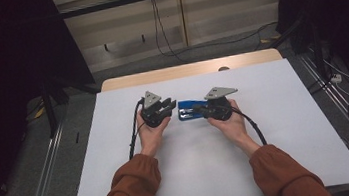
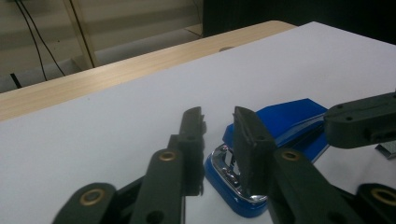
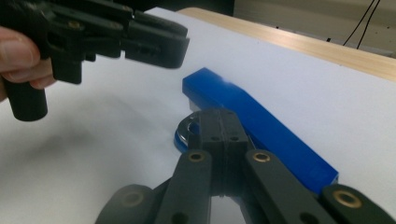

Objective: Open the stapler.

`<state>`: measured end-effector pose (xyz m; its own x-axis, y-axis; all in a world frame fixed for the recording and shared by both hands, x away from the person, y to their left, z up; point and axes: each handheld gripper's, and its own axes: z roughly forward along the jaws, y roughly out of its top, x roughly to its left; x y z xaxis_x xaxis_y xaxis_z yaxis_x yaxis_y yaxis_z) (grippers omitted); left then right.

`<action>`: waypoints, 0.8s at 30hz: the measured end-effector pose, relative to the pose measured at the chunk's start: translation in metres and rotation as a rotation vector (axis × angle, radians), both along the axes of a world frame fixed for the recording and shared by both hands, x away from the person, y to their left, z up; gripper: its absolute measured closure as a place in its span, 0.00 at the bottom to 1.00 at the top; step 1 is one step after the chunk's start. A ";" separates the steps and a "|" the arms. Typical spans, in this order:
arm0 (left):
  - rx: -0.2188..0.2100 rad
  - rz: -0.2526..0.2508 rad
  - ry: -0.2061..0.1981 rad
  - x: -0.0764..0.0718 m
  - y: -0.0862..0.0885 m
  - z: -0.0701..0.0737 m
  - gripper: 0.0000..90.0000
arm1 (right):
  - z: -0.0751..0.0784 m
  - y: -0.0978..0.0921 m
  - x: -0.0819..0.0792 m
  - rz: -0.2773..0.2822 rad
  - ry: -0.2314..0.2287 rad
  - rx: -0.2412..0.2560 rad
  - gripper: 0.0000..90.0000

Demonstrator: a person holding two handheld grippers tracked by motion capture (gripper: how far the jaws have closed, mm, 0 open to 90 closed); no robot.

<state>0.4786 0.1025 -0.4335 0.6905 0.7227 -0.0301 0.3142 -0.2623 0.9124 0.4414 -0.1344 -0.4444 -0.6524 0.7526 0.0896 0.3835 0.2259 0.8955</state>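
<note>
A blue stapler [image 1: 187,111] lies in the middle of the white table [image 1: 277,130], its chrome front end pointing at my left gripper. In the left gripper view the stapler [image 2: 285,122] sits just behind the jaws. My left gripper [image 1: 166,105] [image 2: 218,125] is open by a narrow gap, nothing between its jaws, right beside the stapler's front end. My right gripper [image 1: 195,109] [image 3: 223,127] is shut, jaws pressed together, low over the stapler [image 3: 266,126] at its chrome front. Whether it touches the stapler is unclear. Each gripper view shows the other gripper close by.
A bare wooden strip [image 1: 189,69] runs along the table's far edge. Cables [image 1: 162,34] hang on the back wall and trail on the floor at the right. Dark curtains stand at both sides. A small silver piece [image 2: 385,149] lies by the stapler.
</note>
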 end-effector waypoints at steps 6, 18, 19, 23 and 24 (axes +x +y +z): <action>0.015 -0.010 0.014 -0.002 0.002 -0.003 0.95 | -0.006 0.006 0.002 0.004 0.020 -0.021 1.00; 0.019 -0.011 0.056 0.000 0.002 -0.011 1.00 | -0.016 0.012 0.006 0.000 0.065 -0.079 1.00; 0.025 -0.012 0.057 0.001 0.002 -0.012 1.00 | -0.017 0.012 0.006 -0.002 0.068 -0.085 1.00; 0.038 -0.005 0.067 0.002 0.002 -0.014 1.00 | -0.017 0.011 0.008 -0.028 0.090 -0.079 1.00; 0.035 -0.002 0.072 0.002 0.003 -0.014 1.00 | -0.017 0.011 0.008 -0.030 0.089 -0.083 1.00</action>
<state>0.4807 0.1051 -0.4476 0.6892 0.7225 -0.0542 0.3780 -0.2948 0.8776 0.4498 -0.1232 -0.4615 -0.6221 0.7786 0.0826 0.4680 0.2852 0.8365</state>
